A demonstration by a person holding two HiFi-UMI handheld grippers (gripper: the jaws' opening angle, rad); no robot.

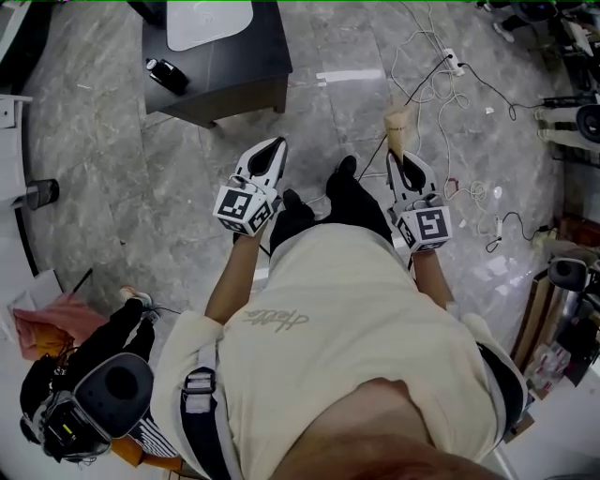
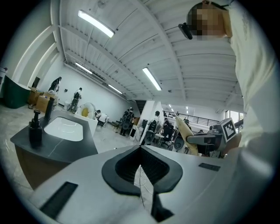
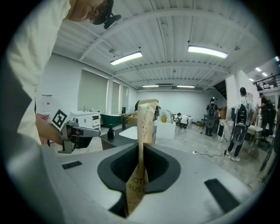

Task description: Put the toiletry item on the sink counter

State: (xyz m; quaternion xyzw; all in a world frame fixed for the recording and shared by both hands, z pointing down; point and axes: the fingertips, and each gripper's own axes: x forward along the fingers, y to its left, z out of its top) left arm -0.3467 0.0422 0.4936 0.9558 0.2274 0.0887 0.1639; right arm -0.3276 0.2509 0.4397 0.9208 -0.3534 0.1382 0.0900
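My right gripper point(image 1: 410, 161) is shut on a flat tan paper toothbrush packet point(image 1: 399, 129), which stands upright between the jaws point(image 3: 142, 131) and sticks out past them. The left gripper point(image 1: 273, 149) is shut with nothing in it; in the left gripper view its jaws meet in a thin seam point(image 2: 141, 164). The dark sink counter point(image 1: 246, 70) with a white basin point(image 1: 208, 21) stands ahead to the left on the floor. It appears low at the left of the left gripper view as the counter point(image 2: 57, 146) and behind the packet in the right gripper view as the counter point(image 3: 116, 135).
A black pump bottle point(image 1: 167, 74) lies near the counter's left side and stands upright as the bottle point(image 2: 35, 130) in the left gripper view. White cables point(image 1: 441, 89) trail over the grey marble floor to the right. A crouching person point(image 1: 103, 370) is at lower left. Clutter lines the right edge.
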